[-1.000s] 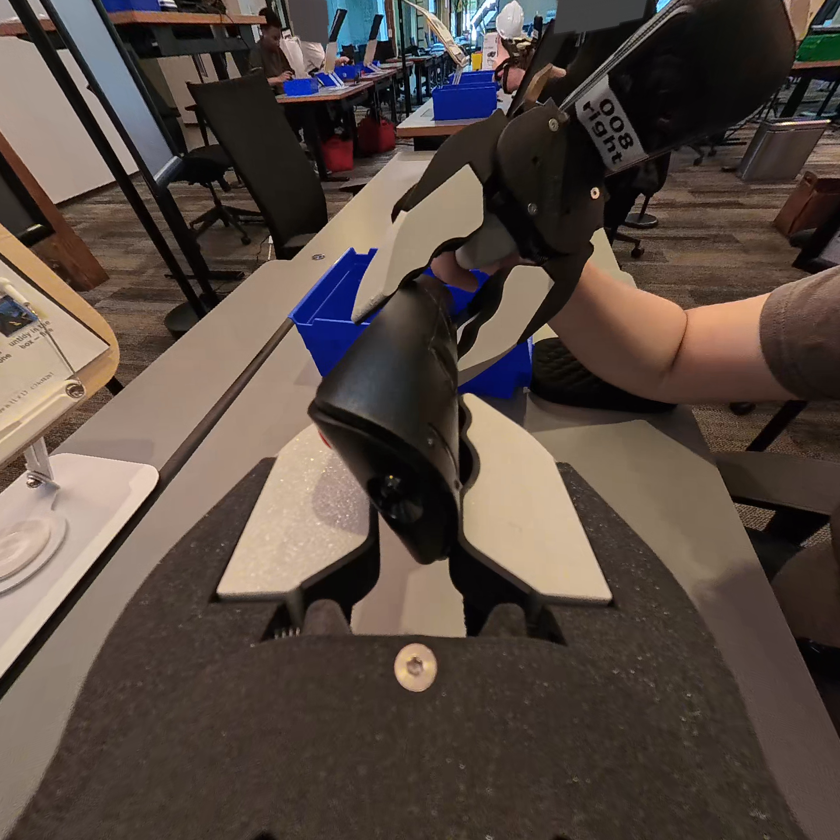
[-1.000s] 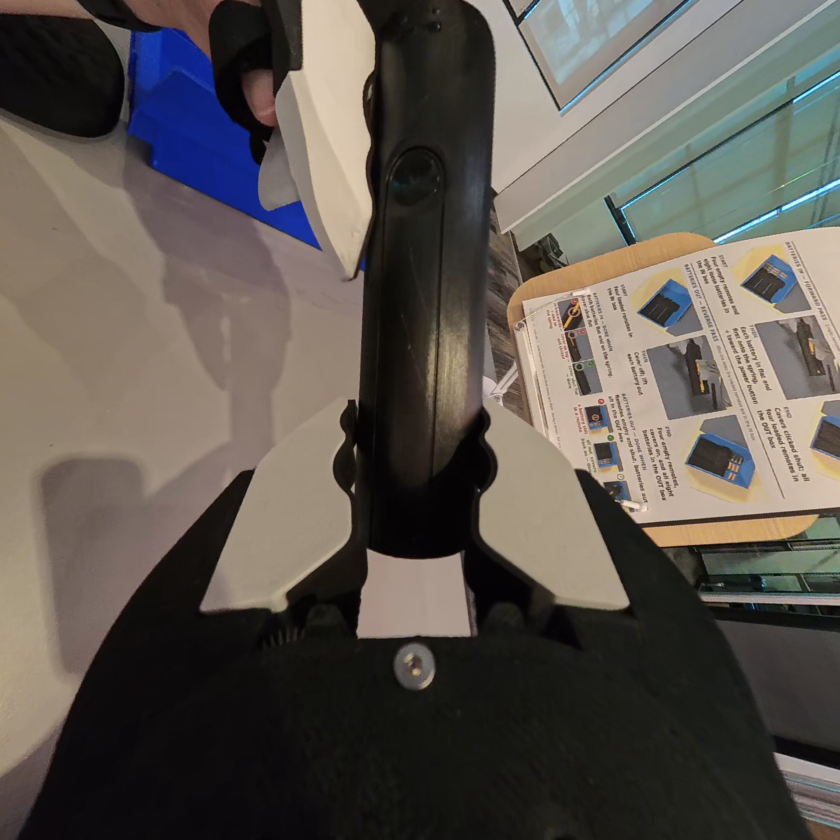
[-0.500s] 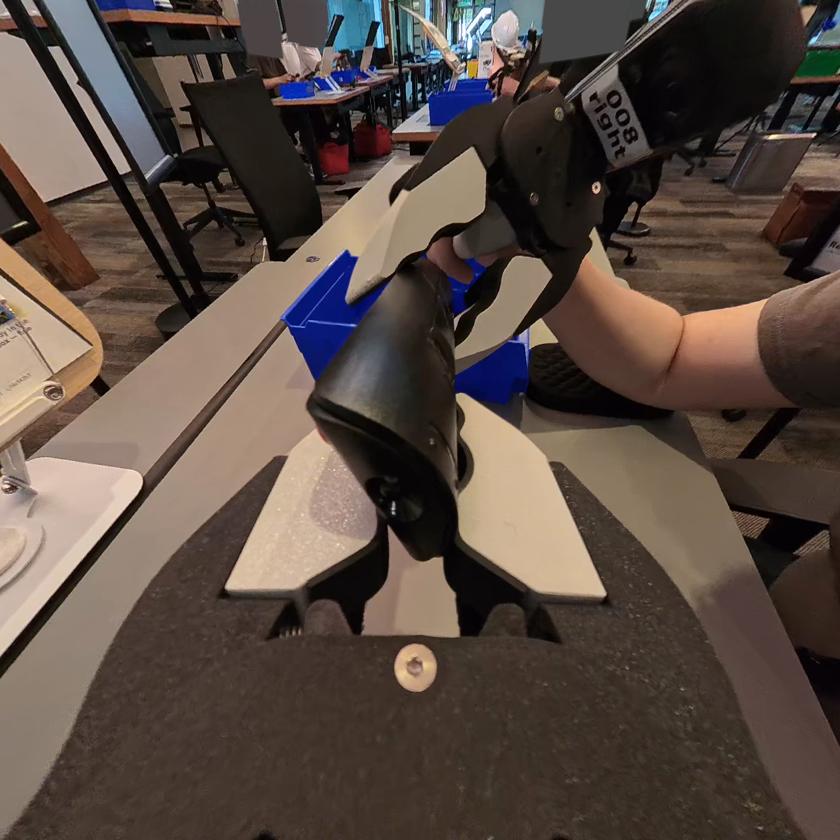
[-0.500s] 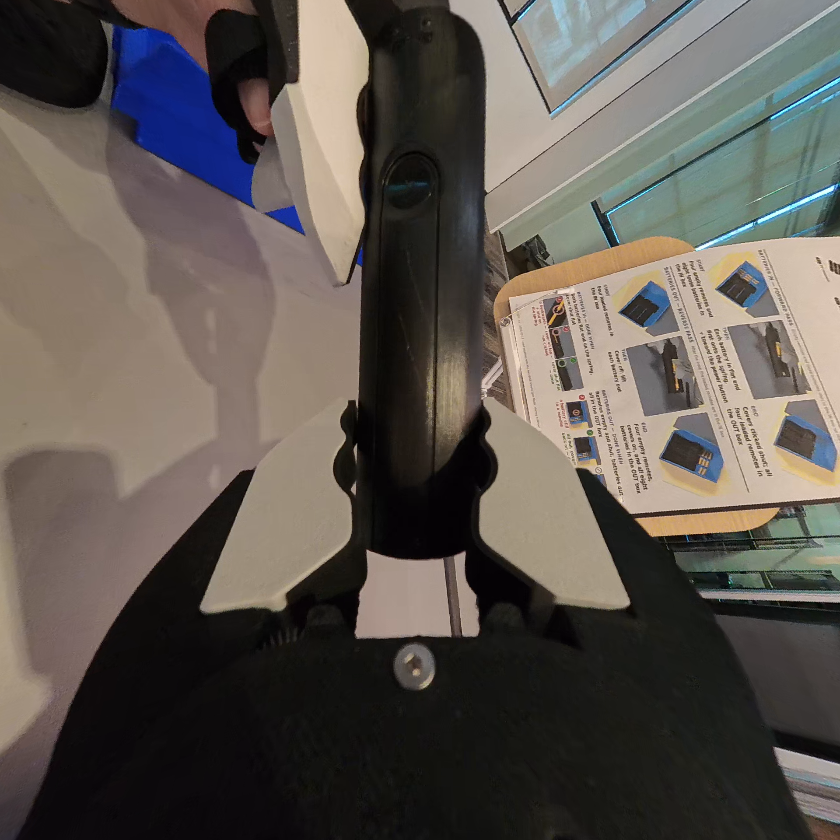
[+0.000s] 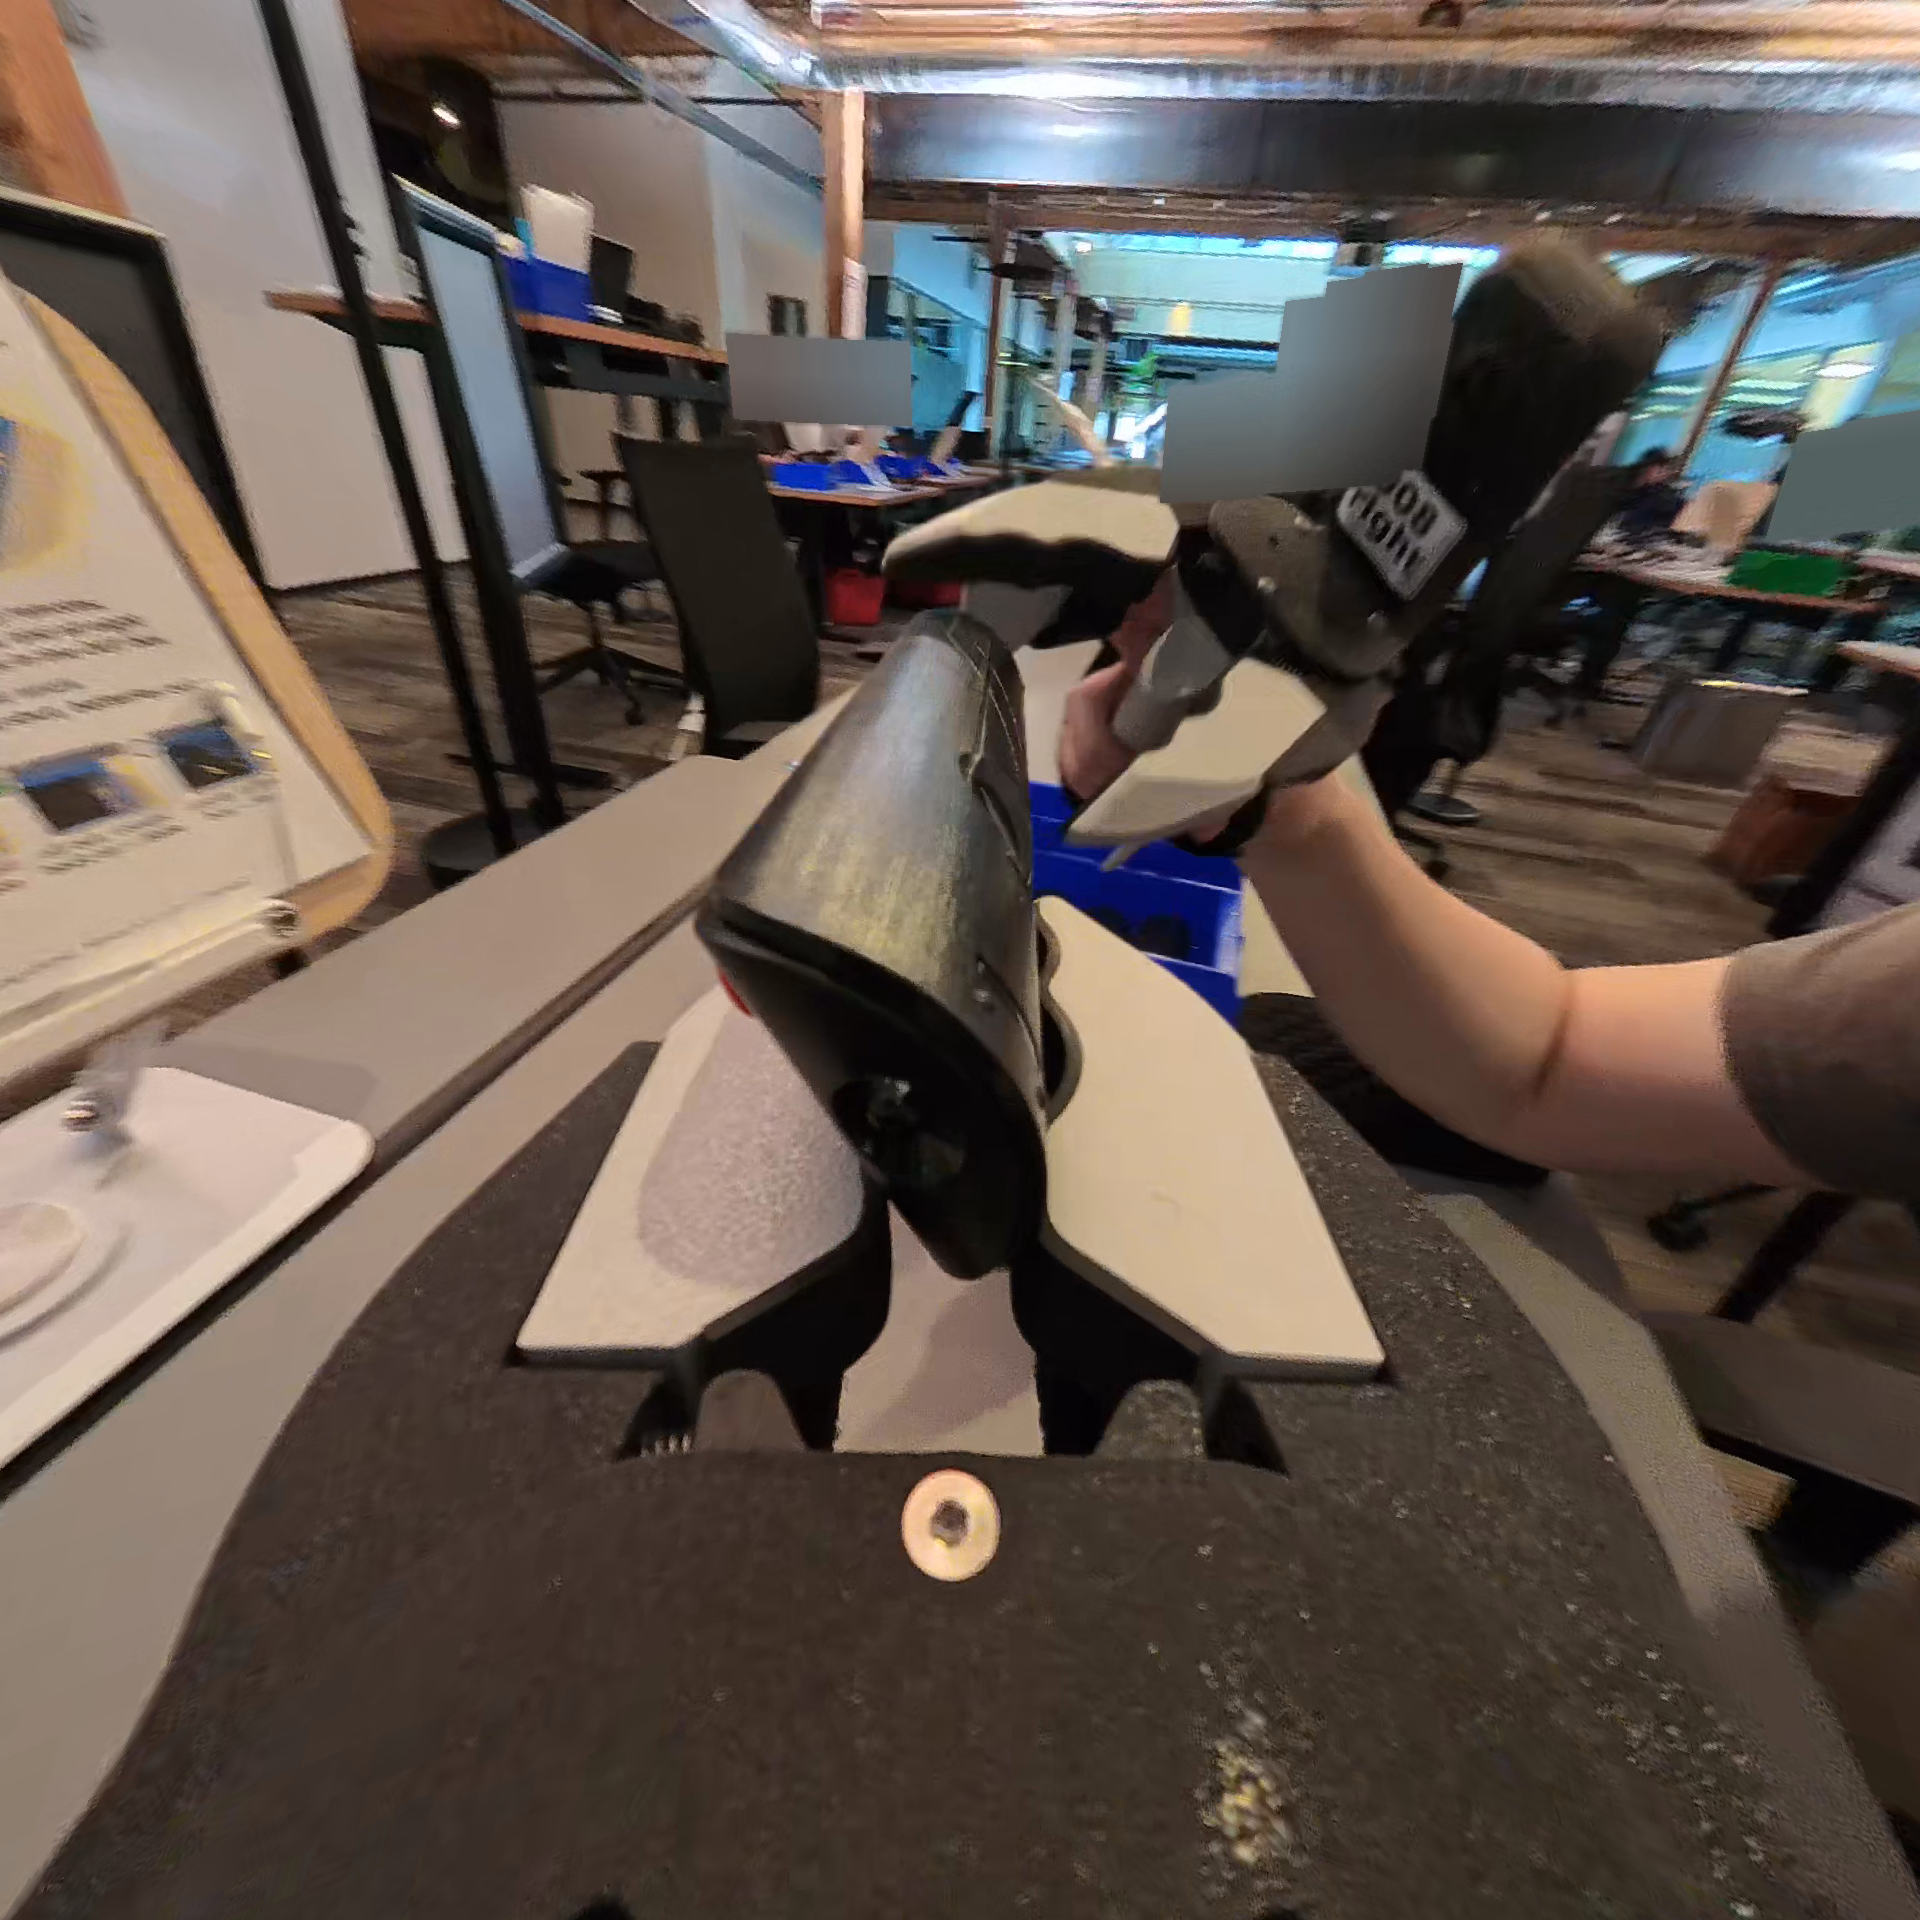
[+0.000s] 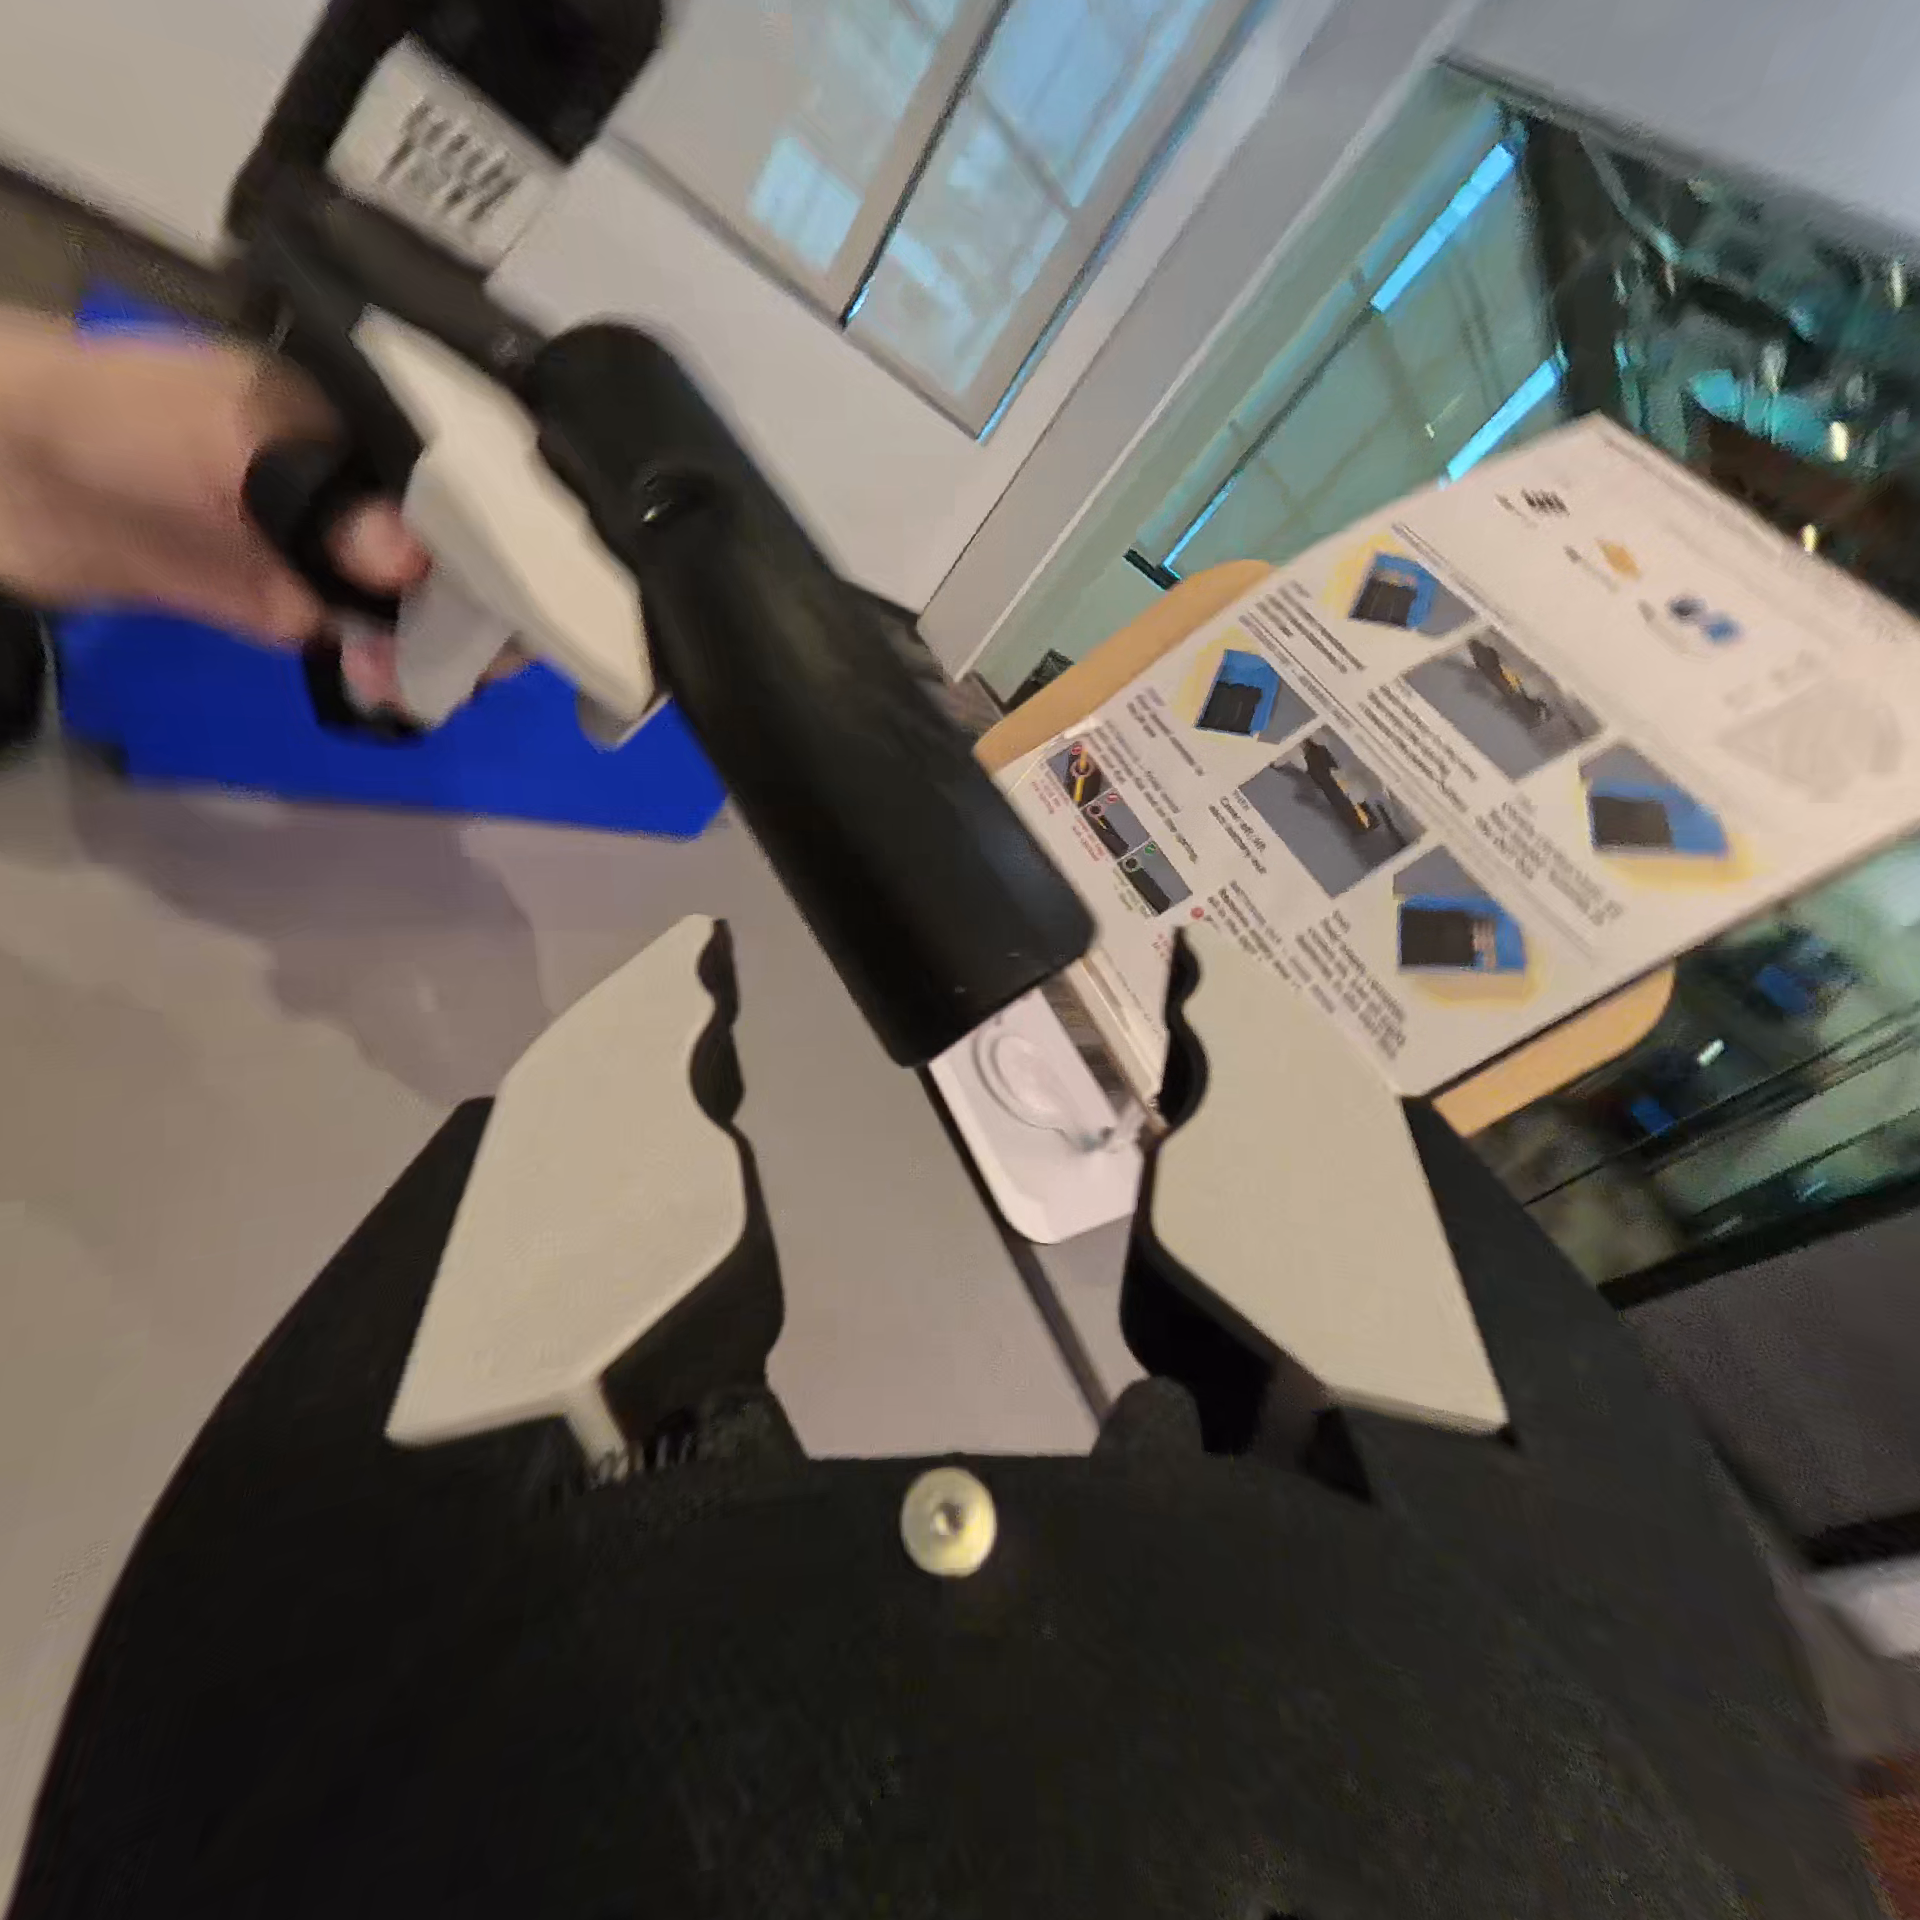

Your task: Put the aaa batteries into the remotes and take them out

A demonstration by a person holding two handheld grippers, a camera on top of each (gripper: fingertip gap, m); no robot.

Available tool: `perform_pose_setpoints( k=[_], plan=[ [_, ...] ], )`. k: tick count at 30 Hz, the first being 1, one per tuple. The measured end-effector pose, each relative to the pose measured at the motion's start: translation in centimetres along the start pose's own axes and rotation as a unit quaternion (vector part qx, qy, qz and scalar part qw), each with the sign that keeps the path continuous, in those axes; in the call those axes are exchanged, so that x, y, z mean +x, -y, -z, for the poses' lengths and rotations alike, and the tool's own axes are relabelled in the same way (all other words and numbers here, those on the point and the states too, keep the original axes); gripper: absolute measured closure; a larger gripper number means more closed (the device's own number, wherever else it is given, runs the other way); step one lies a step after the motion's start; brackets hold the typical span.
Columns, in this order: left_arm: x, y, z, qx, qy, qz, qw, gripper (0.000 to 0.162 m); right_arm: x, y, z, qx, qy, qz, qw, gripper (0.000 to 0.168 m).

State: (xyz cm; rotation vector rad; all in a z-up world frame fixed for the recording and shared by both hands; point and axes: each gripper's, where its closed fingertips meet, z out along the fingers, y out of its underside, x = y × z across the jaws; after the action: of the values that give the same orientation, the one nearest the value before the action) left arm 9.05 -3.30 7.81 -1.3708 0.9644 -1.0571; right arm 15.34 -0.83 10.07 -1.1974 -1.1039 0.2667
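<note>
Left wrist view, left gripper [image 5: 951, 1049] fingers clamping smooth tapered black remote [image 5: 894, 935], right gripper [image 6: 940, 1029] fingers spread, empty

We see a scuffed, semi-glossy black plastic remote [image 5: 914, 914], matt grey desk [image 6: 260, 987], and shiny blue plastic bin [image 6: 416, 748].

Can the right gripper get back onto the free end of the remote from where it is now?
Probably yes. The right gripper is open, and the remote, held by the left gripper, points its free end toward the gap with nothing between.
</note>
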Motion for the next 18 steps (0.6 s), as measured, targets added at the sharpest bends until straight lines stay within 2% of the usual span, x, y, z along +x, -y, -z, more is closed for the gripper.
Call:
perform_pose_setpoints(
  k=[1, 3, 5, 11, 14, 18],
  plan=[
    [-0.4, 0.2, 0.1, 0.006, 0.018, -0.010, 1.000, 0.138, 1.1, 0.3, 0.1, 0.013, -0.024, -0.060, 0.998, 0.079],
    [-1.3, 0.6, 0.3, 0.017, 0.071, -0.047, 0.996, 0.138, 2.9, 0.4, 0.2, 0.041, -0.064, -0.195, 0.978, 0.078],
    [-1.8, 0.6, 0.3, 0.012, 0.121, -0.095, 0.988, 0.138, 2.7, 0.0, -0.2, 0.052, -0.064, -0.281, 0.956, 0.073],
    [-1.5, -1.2, -1.6, -0.012, 0.179, -0.152, 0.972, 0.138, -0.2, -1.1, -3.0, 0.023, -0.083, -0.274, 0.958, 0.048],
    [-1.2, -1.8, -2.2, -0.019, 0.198, -0.184, 0.962, 0.138, -0.8, -1.7, -3.4, 0.018, -0.069, -0.302, 0.951, 0.042],
    [-0.9, -1.7, -2.3, -0.022, 0.200, -0.192, 0.960, 0.138, -0.8, -1.9, -3.3, 0.026, -0.055, -0.325, 0.944, 0.046]
  ],
)
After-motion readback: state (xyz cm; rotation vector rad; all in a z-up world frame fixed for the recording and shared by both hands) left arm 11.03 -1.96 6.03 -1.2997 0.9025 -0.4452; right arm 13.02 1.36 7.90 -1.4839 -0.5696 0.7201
